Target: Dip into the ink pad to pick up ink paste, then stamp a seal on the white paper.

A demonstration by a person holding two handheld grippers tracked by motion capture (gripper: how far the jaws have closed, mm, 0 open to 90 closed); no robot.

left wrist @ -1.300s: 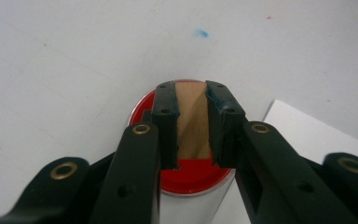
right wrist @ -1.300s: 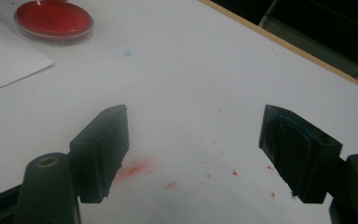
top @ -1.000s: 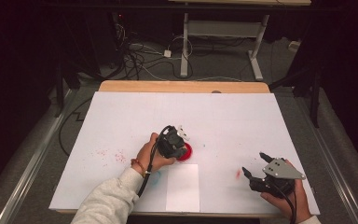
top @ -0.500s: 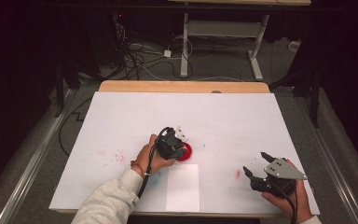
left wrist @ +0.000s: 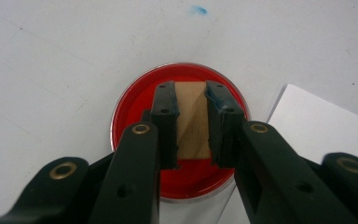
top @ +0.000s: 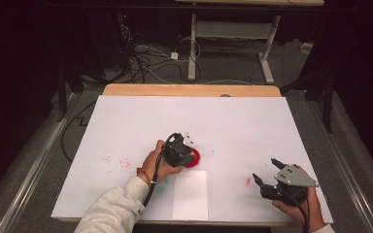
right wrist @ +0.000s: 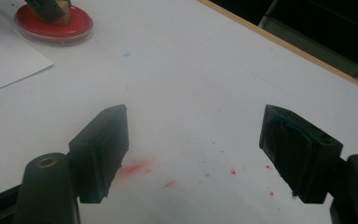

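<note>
Starting on the left side of the table (top: 126,121), which is covered in a white sheet with faint red speckles on it. The person's left hand (top: 155,165), grey sleeve coming in from the bottom edge, holds the left gripper (left wrist: 192,121) pointed down over a round red ink pad (left wrist: 135,107). In the left gripper view you can see it pretty clearly: the two black jaws are clamped tight on a small wooden block (left wrist: 191,116), one pad on each side, and the block sits down on the red surface near the middle of the dish. Looks like a wooden stamp, though I can't see its face.

Just beside the pad, toward the person, lies a blank white sheet of paper (top: 190,195), its near edge reaching the table's front edge.

Further right there's a small red smear (right wrist: 133,168) on the table cover, plus a few red dots near it. The right gripper (right wrist: 193,154) rests over by the table's right front corner, well apart from the pad, held in the right hand (top: 303,211). Its jaws are spread wide with nothing between them, just bare table.
</note>
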